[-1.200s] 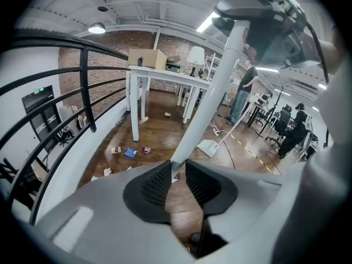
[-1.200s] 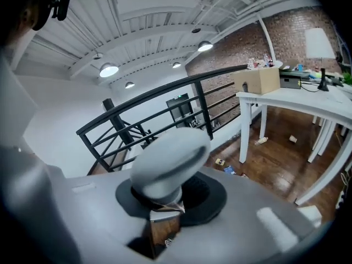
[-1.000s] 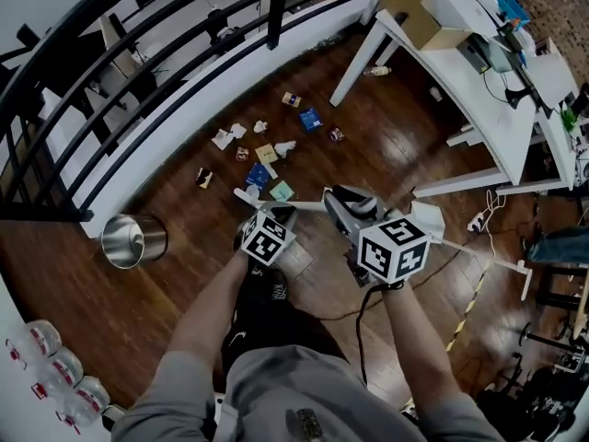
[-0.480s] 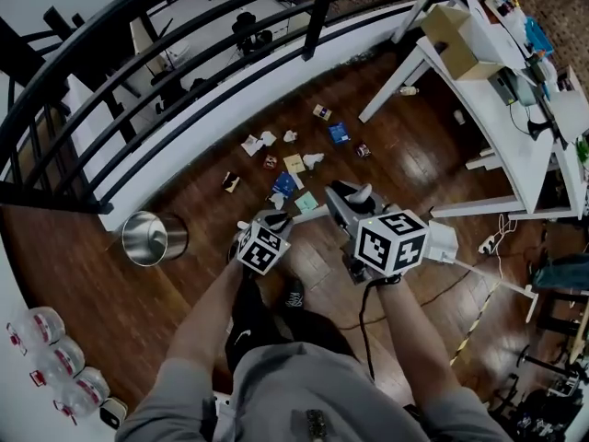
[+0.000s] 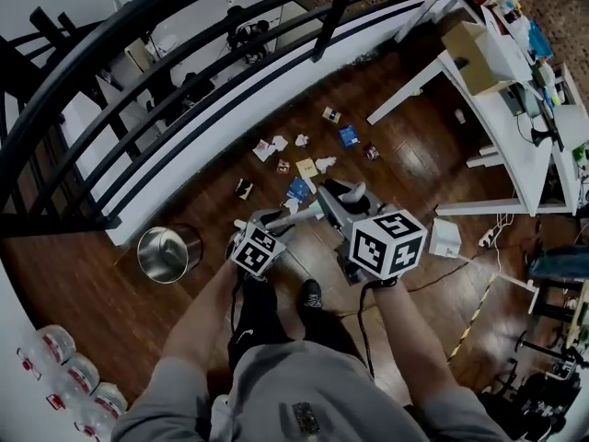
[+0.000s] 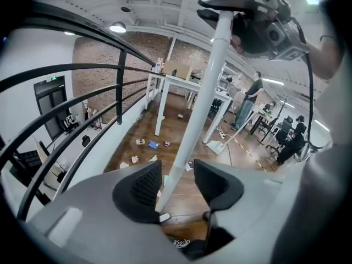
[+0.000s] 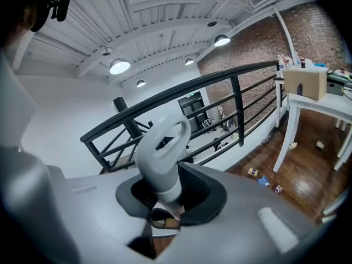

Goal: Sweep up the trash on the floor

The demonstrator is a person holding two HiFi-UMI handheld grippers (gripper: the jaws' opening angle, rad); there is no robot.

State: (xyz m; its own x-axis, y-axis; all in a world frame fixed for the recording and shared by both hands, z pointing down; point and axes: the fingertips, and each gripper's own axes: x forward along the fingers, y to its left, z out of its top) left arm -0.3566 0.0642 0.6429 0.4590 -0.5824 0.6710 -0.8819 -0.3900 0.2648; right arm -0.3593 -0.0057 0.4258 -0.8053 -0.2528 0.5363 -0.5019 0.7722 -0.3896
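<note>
Short of trash [image 5: 306,167], hold handle [image 7: 160,147] clamped in right gripper [image 7: 169,194] for control; note left gripper [image 6: 175,183] jaws just opened, apart around pole [image 6: 204,92], likely for regripping.

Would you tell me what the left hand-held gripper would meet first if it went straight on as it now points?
Most likely the white round pole: it stands between the jaws of the left hand-held gripper, which have just been opening. Past it lies the brown wooden floor, though depth is unclear.
</note>
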